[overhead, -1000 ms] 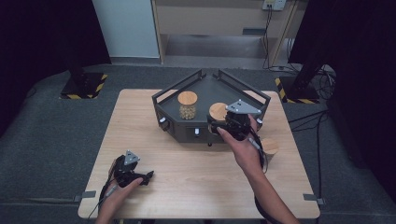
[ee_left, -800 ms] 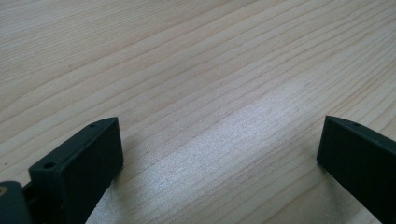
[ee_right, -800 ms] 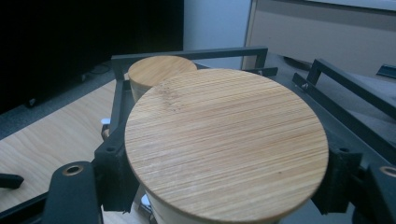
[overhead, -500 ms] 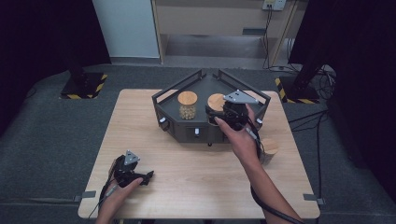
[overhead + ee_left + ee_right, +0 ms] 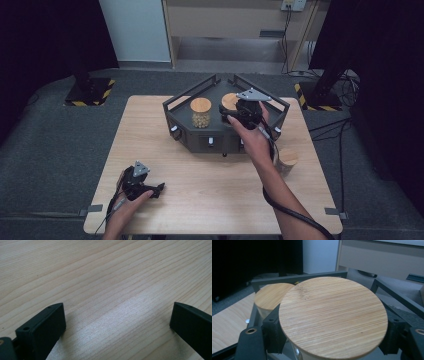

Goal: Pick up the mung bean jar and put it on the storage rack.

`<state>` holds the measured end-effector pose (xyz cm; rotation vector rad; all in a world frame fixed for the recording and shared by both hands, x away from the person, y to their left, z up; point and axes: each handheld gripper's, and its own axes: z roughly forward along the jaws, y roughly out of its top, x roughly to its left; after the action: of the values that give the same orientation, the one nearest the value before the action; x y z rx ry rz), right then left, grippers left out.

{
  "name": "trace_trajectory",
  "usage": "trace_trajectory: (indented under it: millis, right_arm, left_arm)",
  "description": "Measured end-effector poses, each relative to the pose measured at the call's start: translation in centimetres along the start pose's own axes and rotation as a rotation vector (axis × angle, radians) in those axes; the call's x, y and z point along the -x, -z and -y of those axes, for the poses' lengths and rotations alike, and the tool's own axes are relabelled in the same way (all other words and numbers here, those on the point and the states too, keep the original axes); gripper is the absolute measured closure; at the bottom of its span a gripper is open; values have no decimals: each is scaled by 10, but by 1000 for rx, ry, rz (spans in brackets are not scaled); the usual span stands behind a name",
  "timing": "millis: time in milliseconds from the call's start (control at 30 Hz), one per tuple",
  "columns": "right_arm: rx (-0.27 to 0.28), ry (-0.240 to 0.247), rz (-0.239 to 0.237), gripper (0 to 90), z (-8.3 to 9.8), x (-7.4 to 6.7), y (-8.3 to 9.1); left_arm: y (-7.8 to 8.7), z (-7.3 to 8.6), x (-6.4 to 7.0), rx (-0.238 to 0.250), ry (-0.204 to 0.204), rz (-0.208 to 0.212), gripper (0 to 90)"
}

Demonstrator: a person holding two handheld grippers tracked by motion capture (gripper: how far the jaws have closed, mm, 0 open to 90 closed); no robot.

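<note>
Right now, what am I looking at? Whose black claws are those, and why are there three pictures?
A person sits at a wooden table holding a claw tool in each hand. One camera looks down from above; the other two ride on the claws. The right gripper squeezes a glass jar with a round wooden lid, held over a dark tray. A second jar with a wooden lid stands in that tray. The left gripper rests low over bare table, jaws wide apart, holding nothing. Another jar sits on the table beside the person's right forearm.
</note>
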<state>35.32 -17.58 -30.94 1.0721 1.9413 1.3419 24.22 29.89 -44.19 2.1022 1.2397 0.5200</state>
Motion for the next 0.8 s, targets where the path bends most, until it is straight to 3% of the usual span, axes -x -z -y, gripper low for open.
trace_trajectory:
  millis: [800]
  right_arm:
    - [-48,-17,30,254,2,6,-29]
  left_arm:
    - [0,0,0,0,1,0,0]
